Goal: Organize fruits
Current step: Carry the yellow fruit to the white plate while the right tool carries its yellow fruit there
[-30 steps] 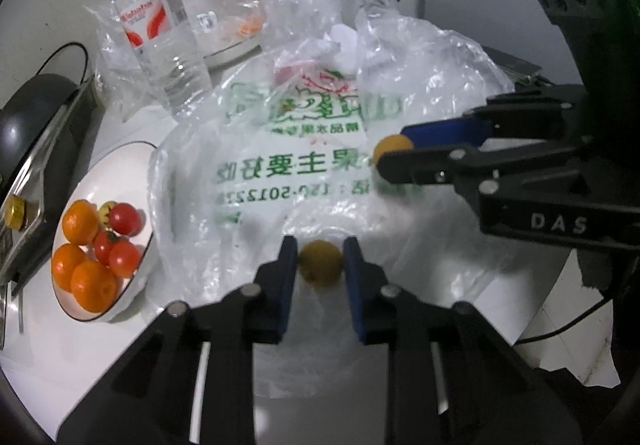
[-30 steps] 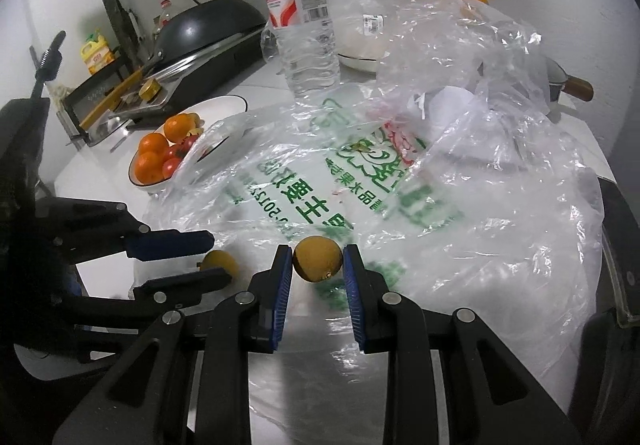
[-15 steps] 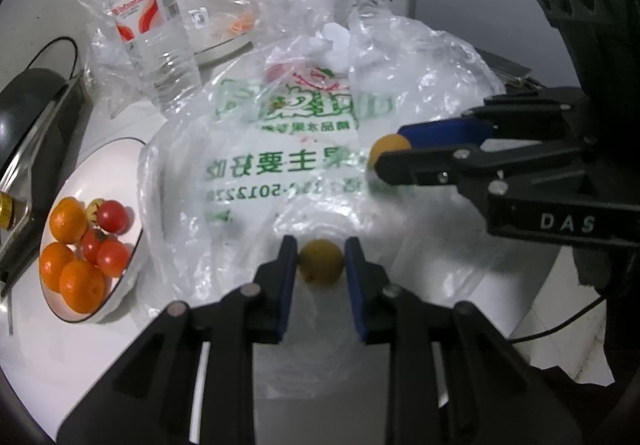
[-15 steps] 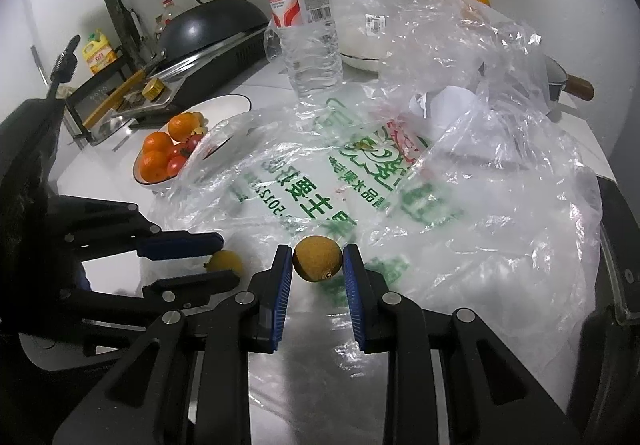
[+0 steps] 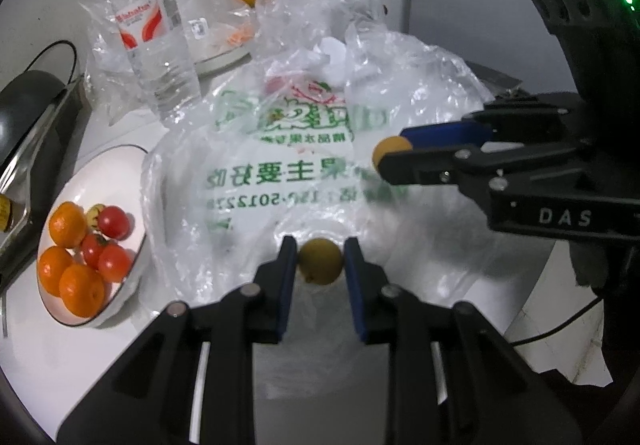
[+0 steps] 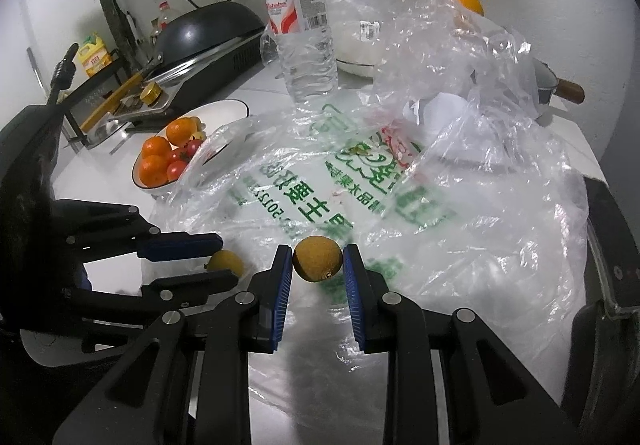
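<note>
across the white counter a printed plastic bag lies crumpled; bowl of oranges and tomatoes at its left edge. right gripper pinches a brown fruit above the bag; left gripper pinches a yellow fruit.

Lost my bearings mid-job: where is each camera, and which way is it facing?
Left wrist: on the left gripper, looking over the plastic bag toward the wall; the right gripper enters from the right.
Right wrist: on the right gripper, facing bag and water bottle; the left gripper sits low-left.
Shared: bag, bottle, fruit bowl; each gripper holds a small yellow-brown fruit.
</note>
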